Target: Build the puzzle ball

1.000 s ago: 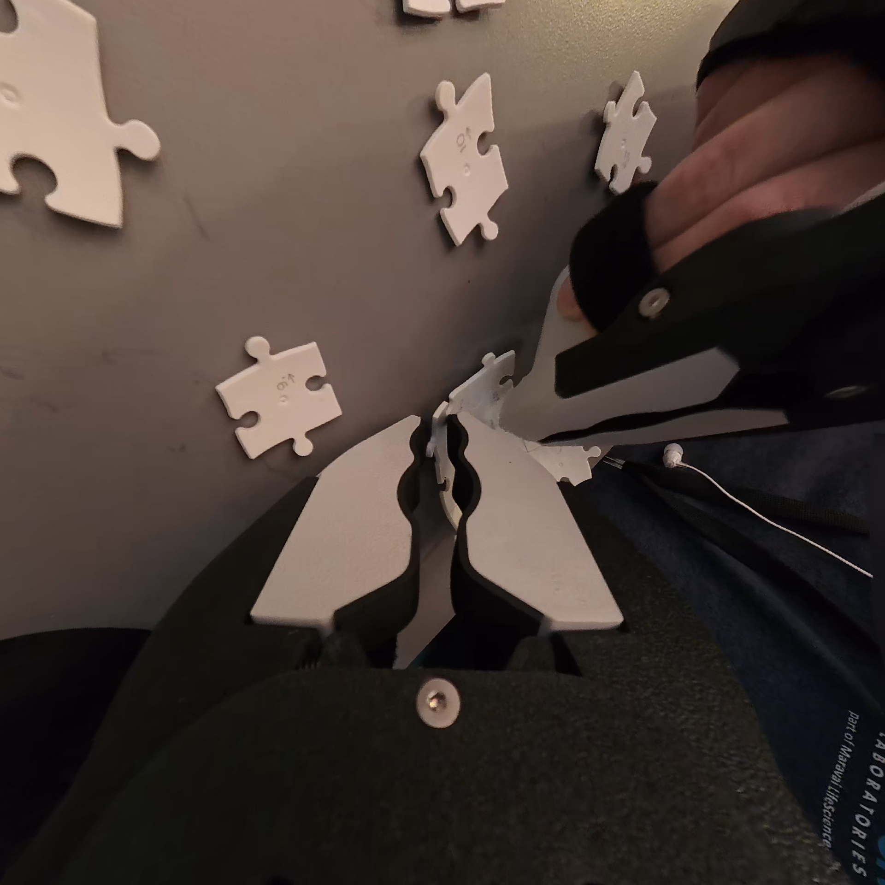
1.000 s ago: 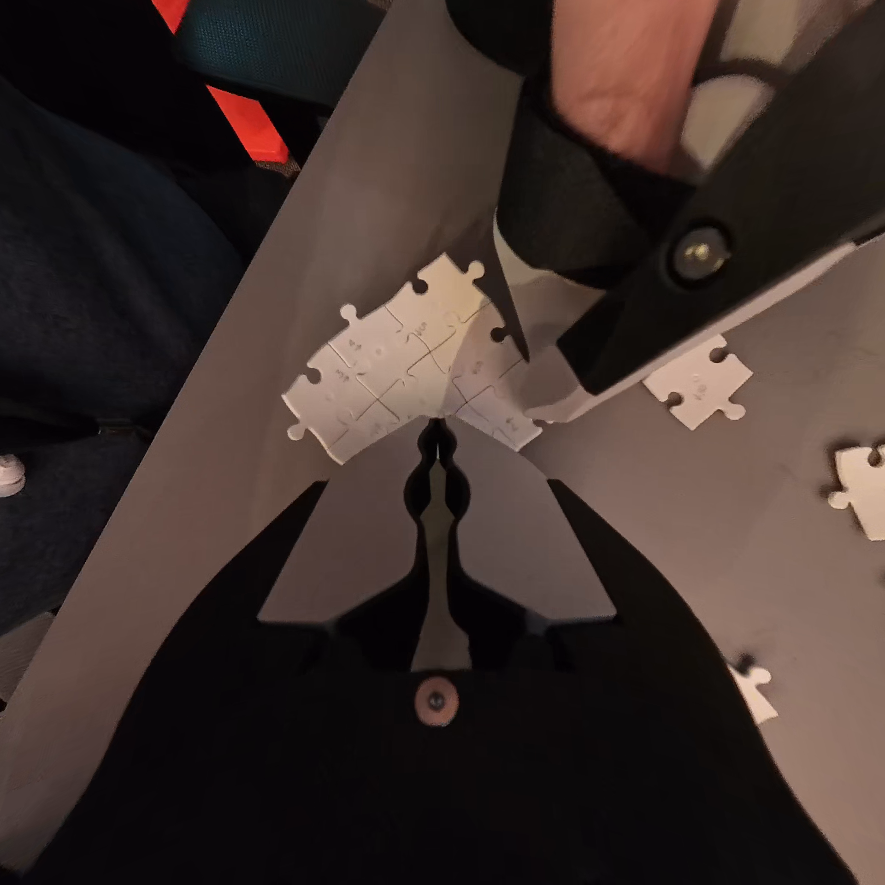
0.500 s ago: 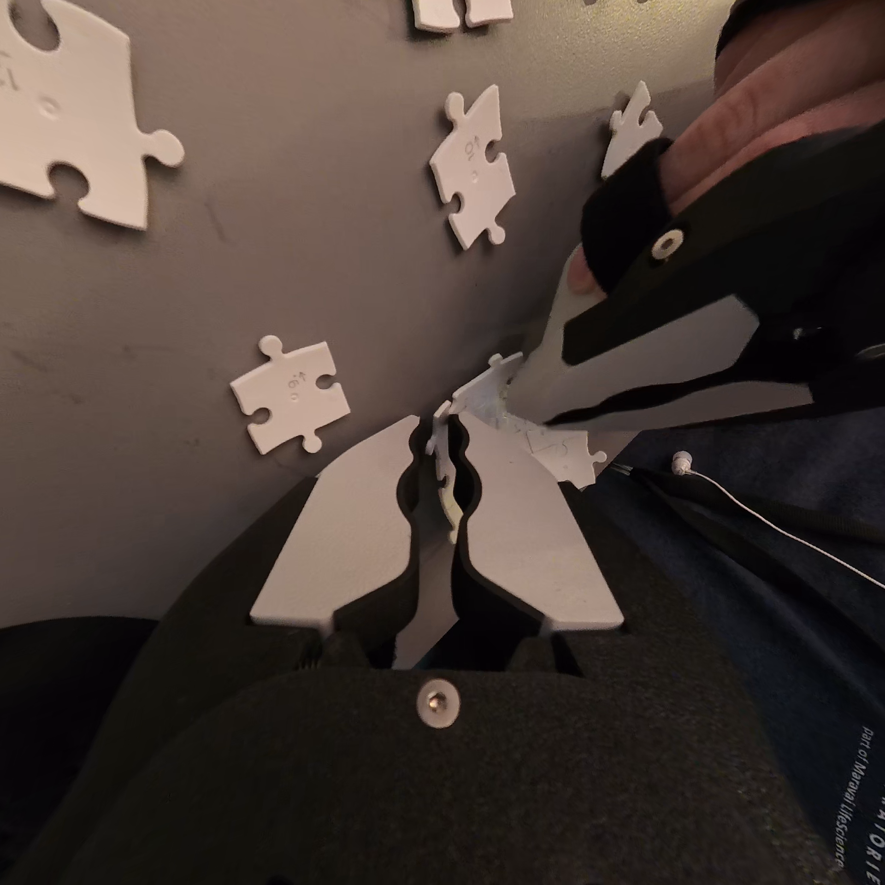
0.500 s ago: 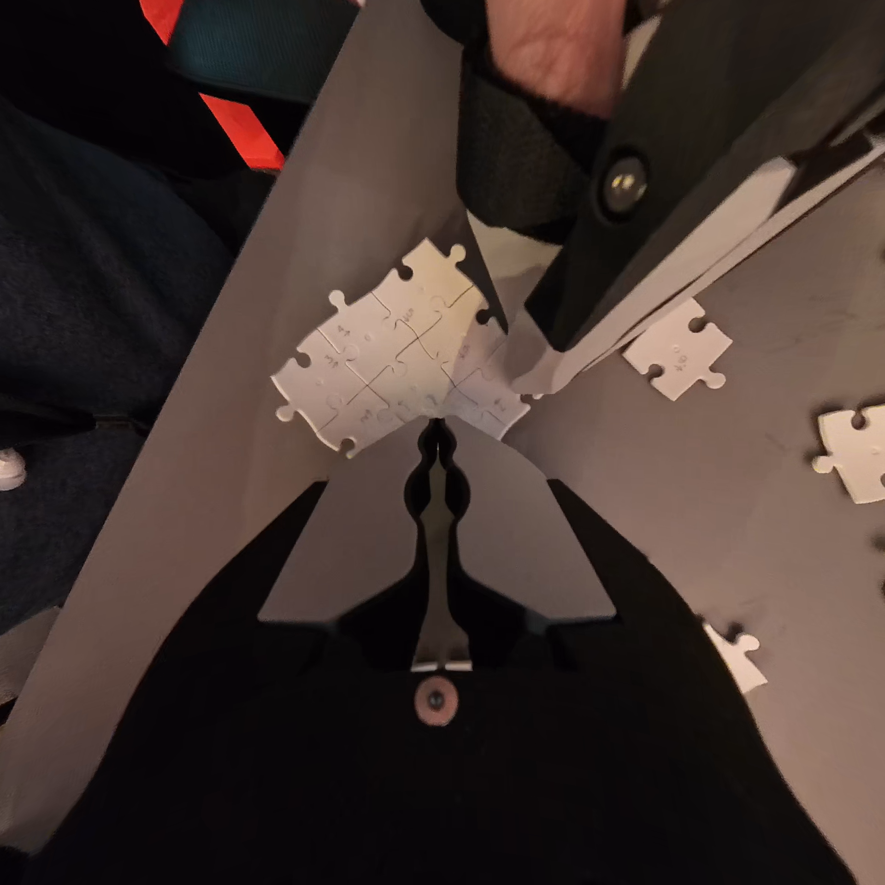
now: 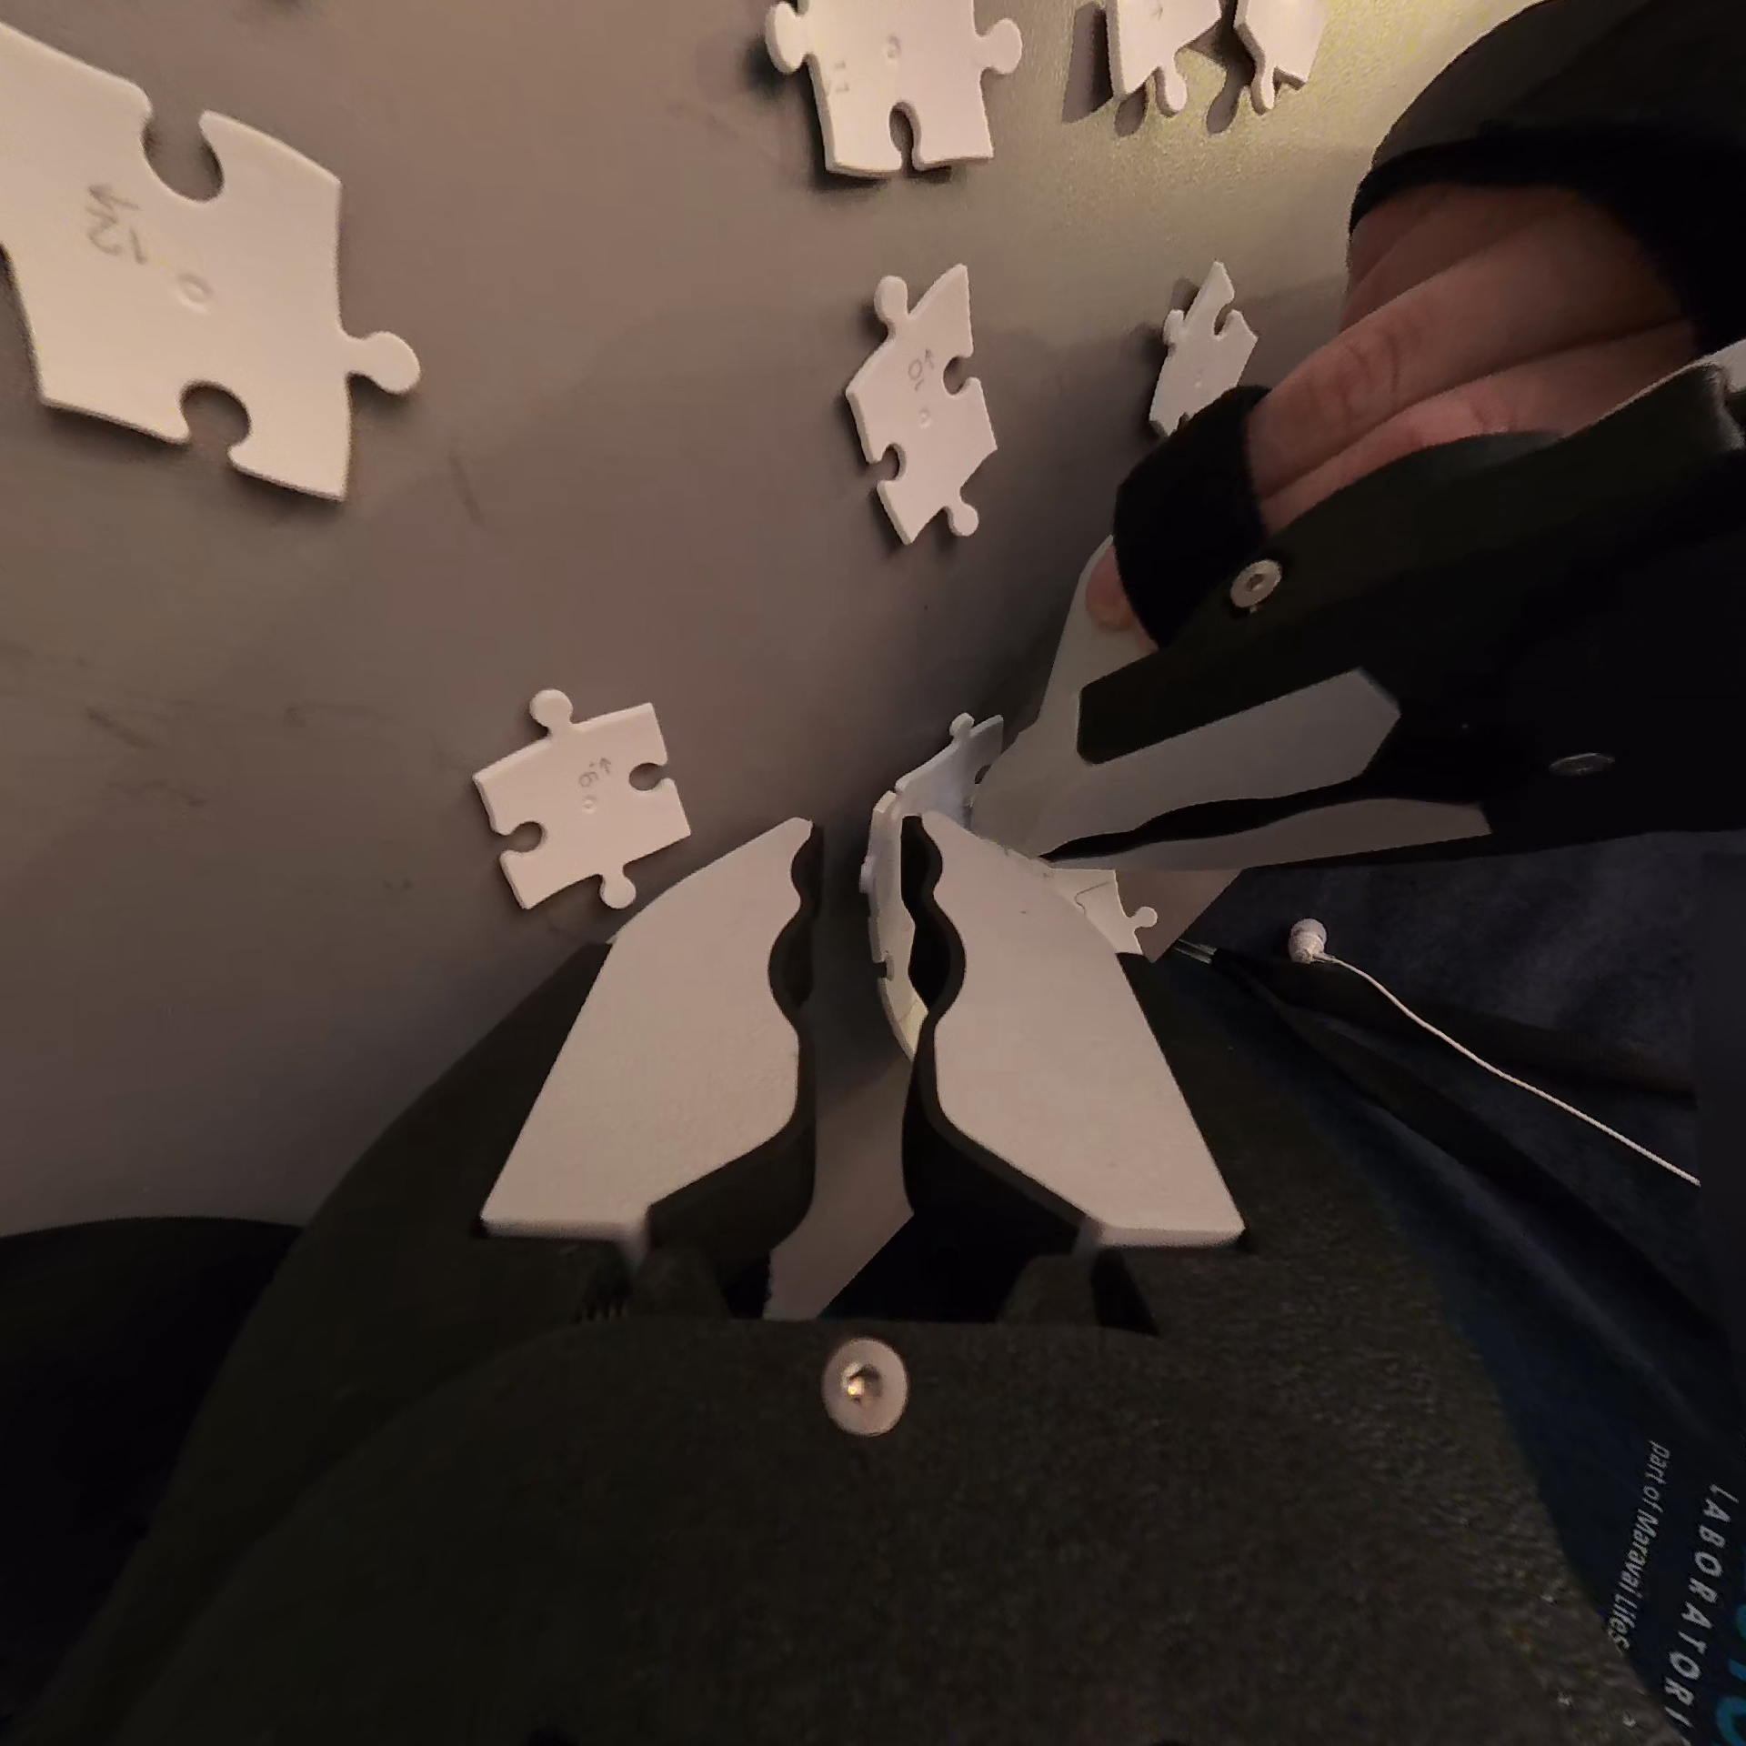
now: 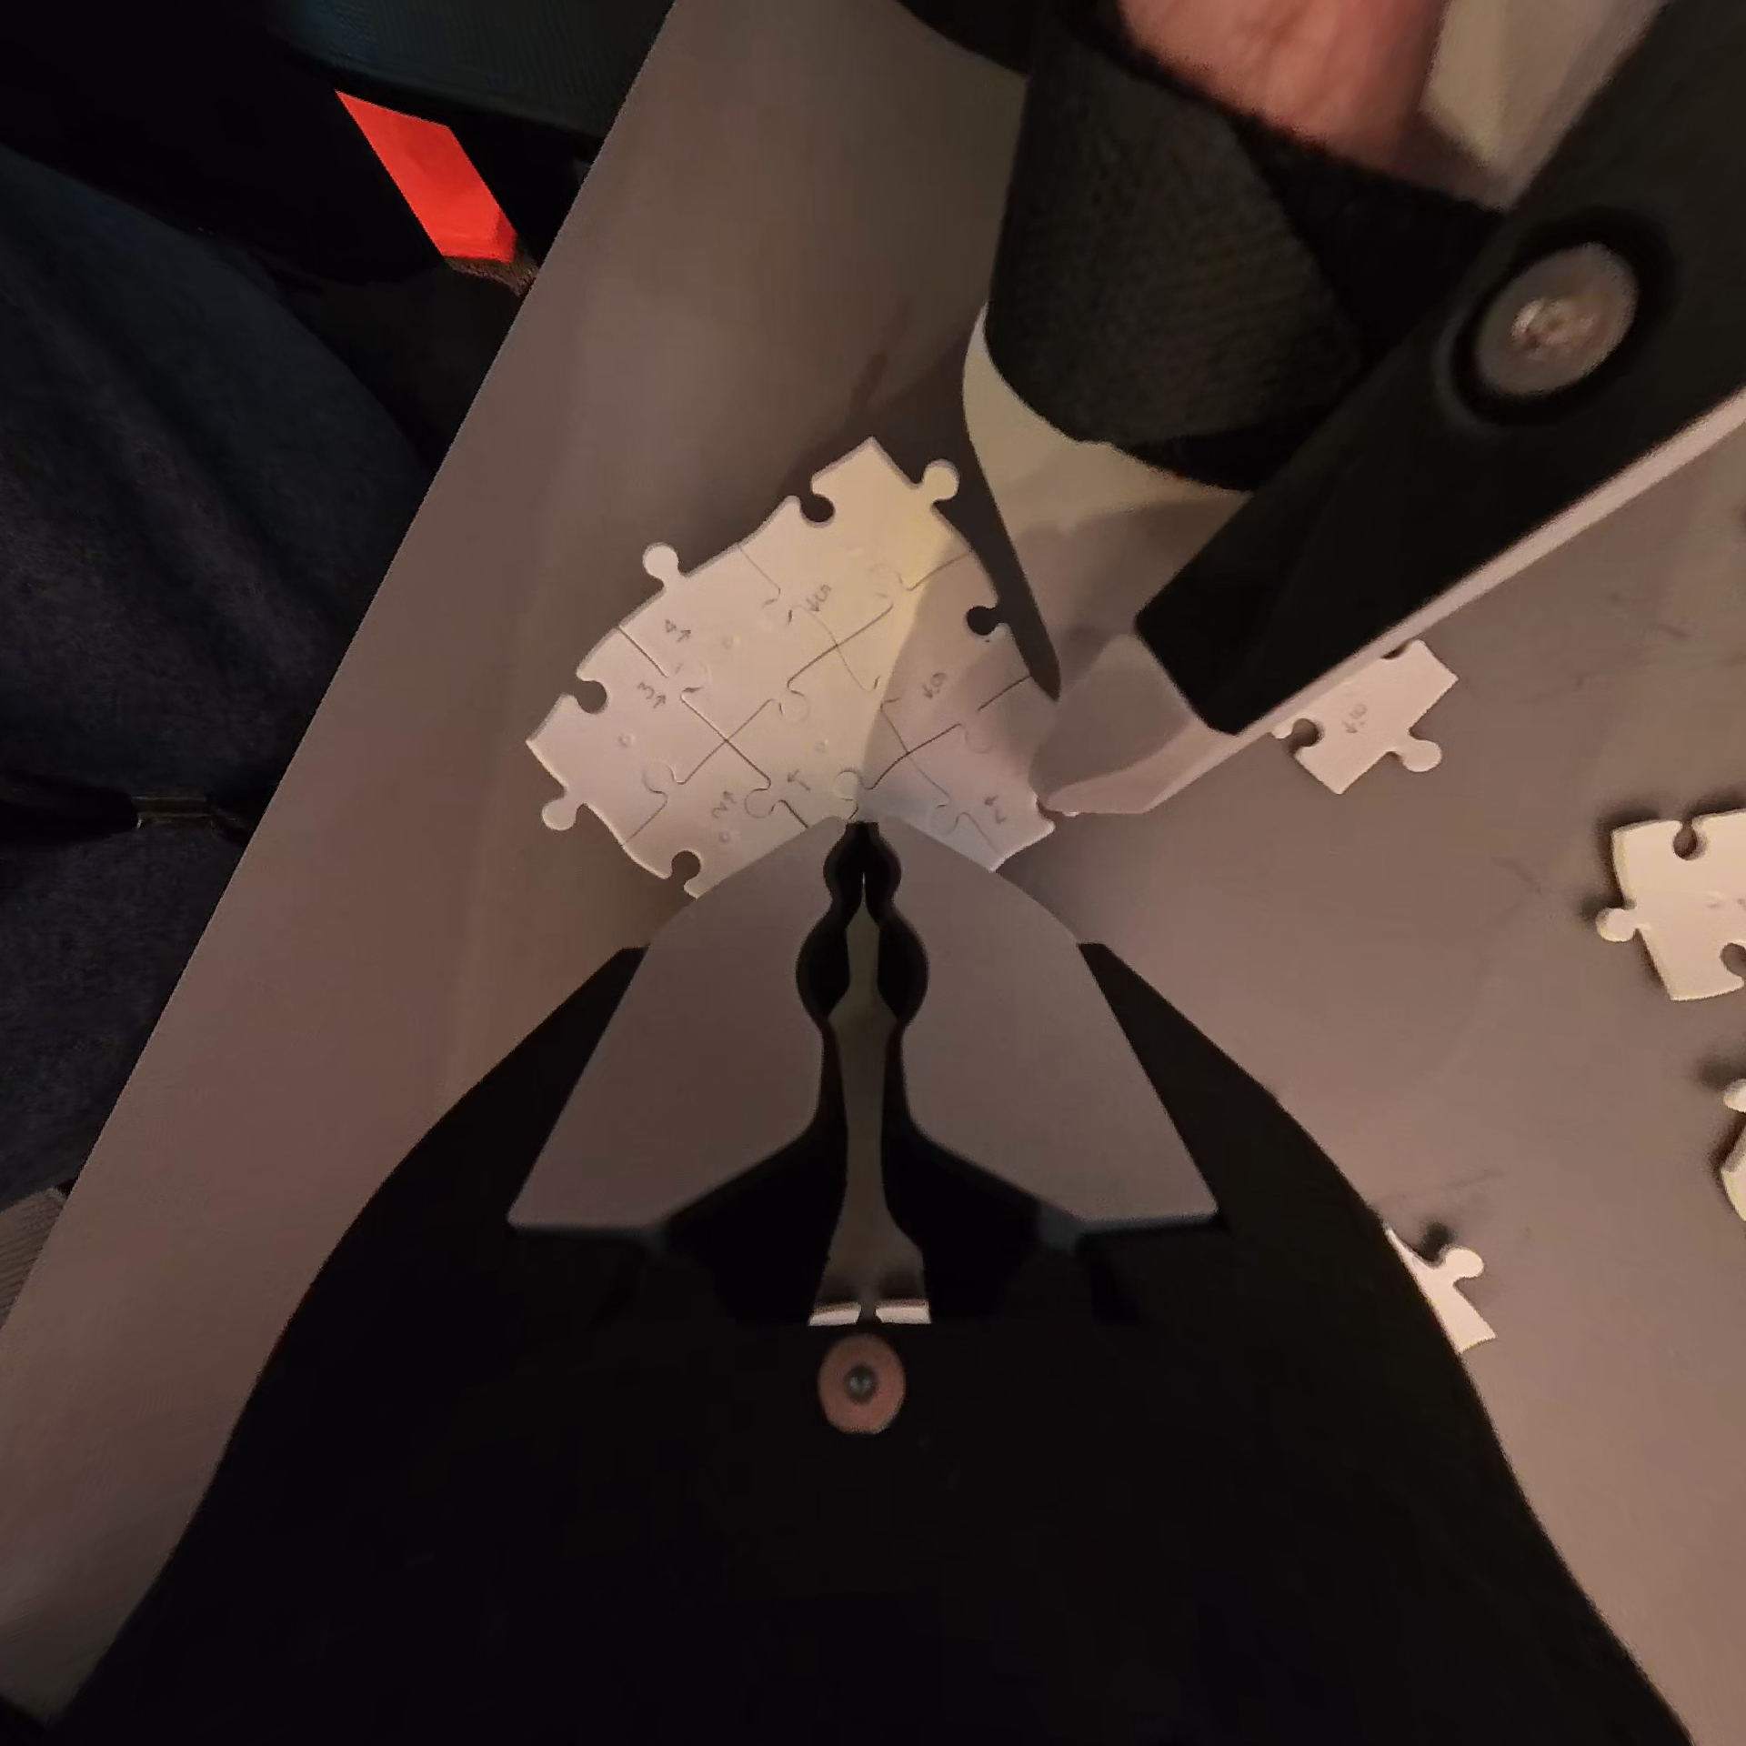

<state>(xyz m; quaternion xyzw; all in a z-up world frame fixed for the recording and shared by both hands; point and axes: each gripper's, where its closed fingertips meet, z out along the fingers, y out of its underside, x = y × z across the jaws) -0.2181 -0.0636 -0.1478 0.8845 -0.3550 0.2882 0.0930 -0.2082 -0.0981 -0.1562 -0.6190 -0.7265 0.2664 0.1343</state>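
White puzzle shell (image 6: 794, 699) between right fingers (image 6: 983, 1020)

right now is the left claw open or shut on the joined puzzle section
Open. The left claw shows a clear gap between its fingers; the joined puzzle section sits by one finger, clear of the other.

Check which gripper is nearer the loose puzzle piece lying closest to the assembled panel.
Left. The left gripper has its tips just beside the loose puzzle piece, not touching. The right gripper pinches the assembled panel, farther off.
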